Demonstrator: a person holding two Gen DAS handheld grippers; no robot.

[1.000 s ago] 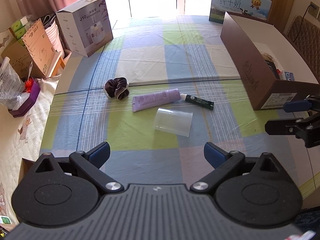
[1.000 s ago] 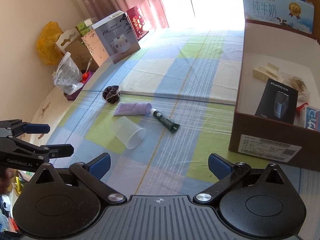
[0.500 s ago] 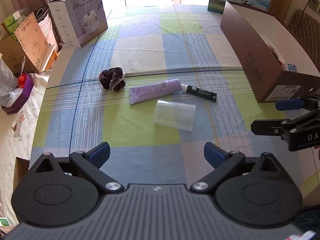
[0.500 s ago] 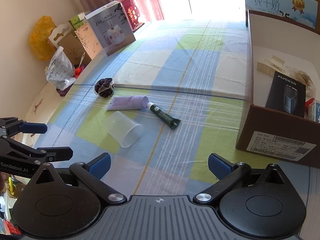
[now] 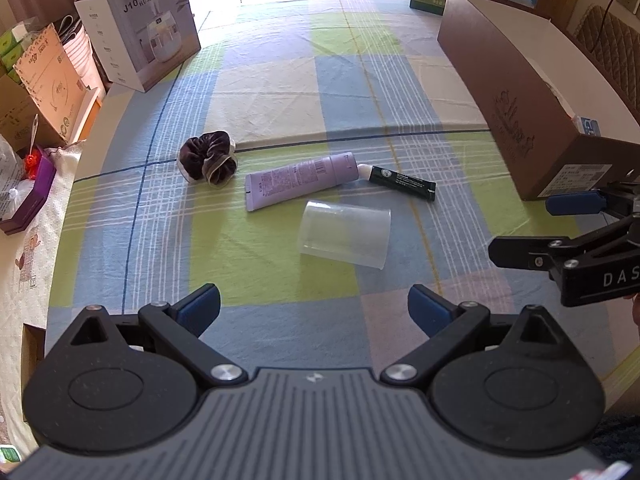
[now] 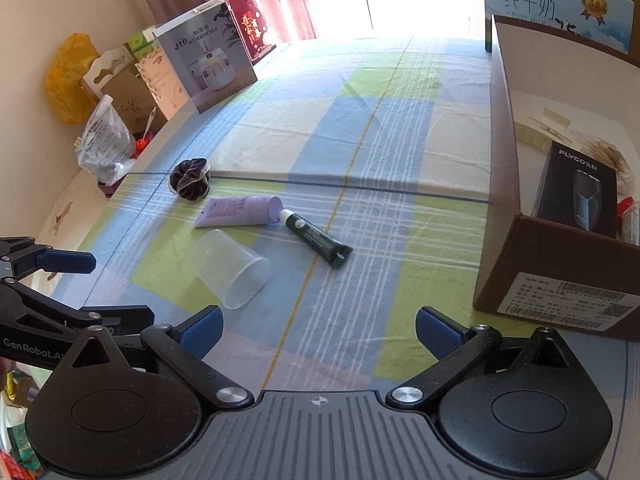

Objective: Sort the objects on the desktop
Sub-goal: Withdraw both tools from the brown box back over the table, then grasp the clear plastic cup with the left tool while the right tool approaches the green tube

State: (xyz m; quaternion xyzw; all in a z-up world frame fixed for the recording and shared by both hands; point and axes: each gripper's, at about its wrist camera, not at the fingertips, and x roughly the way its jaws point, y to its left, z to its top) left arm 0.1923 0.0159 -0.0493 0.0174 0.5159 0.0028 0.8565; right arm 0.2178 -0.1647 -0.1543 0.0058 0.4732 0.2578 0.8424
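Observation:
On the checked tablecloth lie a clear plastic cup on its side, a lilac tube, a dark green tube and a dark velvet scrunchie. The same cup, lilac tube, green tube and scrunchie show in the right wrist view. My left gripper is open and empty, just short of the cup. My right gripper is open and empty, right of the cup.
A brown cardboard box stands at the right; inside it are a black shaver box and other items. A white humidifier box stands at the back left. Boxes and bags crowd the left edge.
Both grippers have moved forward and lower toward the objects on the cloth. The objects have not moved. Both grippers stay open.

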